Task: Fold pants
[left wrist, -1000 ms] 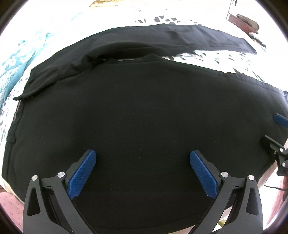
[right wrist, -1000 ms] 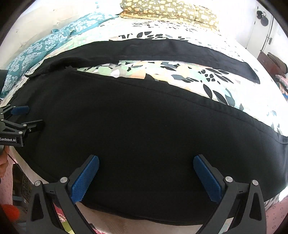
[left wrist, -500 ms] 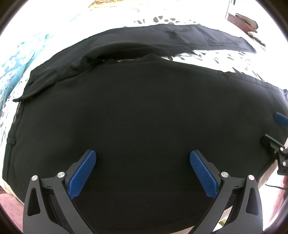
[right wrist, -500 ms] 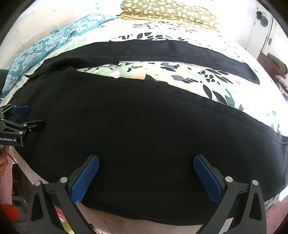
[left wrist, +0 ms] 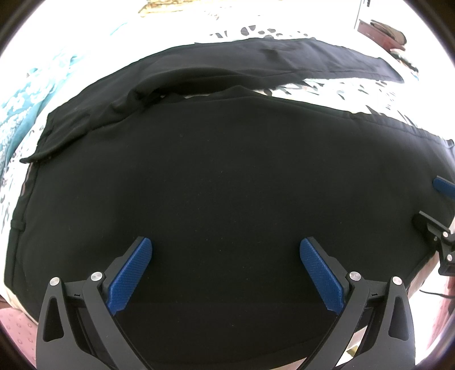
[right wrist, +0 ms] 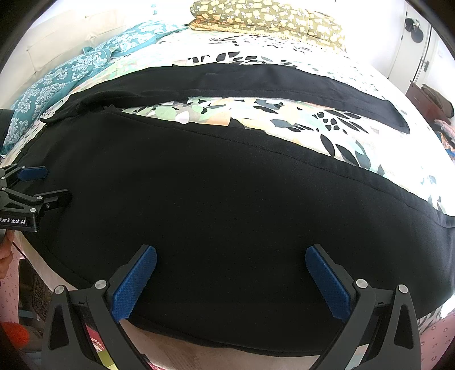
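Note:
Black pants (left wrist: 216,176) lie spread on the bed, waist to the left and both legs running right. The near leg (right wrist: 227,199) fills most of both views; the far leg (right wrist: 256,82) stretches across the floral cover behind it. My left gripper (left wrist: 226,273) hovers open over the near leg close to the waist, its blue pads (left wrist: 129,277) wide apart with nothing between them. My right gripper (right wrist: 230,281) is open too, above the near leg's front edge further right. Each gripper shows at the side of the other's view: the left gripper (right wrist: 31,187), the right gripper (left wrist: 438,224).
The bed has a floral cover (right wrist: 256,119). A teal patterned blanket (right wrist: 65,76) lies at the far left and olive patterned pillows (right wrist: 267,17) at the head. Dark furniture (right wrist: 429,96) stands at the right by the wall. The bed's near edge (right wrist: 227,353) is just below the grippers.
Almost nothing: the left wrist view has shifted slightly, and both grippers stay open over the near leg.

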The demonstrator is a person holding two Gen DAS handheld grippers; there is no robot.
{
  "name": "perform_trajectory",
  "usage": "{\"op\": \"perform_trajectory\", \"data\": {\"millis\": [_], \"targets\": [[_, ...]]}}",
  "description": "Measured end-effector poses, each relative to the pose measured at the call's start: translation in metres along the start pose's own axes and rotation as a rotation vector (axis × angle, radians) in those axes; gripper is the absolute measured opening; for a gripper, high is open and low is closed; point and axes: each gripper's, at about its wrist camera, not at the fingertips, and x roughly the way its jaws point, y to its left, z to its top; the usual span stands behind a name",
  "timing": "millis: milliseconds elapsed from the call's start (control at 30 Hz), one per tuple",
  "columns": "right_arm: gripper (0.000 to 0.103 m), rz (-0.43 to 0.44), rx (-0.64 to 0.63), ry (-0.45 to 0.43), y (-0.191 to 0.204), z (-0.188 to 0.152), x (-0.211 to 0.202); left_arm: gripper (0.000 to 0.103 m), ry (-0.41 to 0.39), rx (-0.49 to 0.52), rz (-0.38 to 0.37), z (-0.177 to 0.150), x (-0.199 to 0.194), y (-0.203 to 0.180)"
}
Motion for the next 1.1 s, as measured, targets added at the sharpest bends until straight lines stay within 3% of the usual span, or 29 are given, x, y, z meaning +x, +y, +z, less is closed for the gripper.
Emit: {"op": "perform_trajectory", "data": {"millis": [1100], "targets": [[0.103, -0.001, -0.007, 0.014, -0.0002, 0.0018, 0.0005, 0.103, -0.009, -0.004, 0.001, 0.0003, -0.0004, -0.0008]]}}
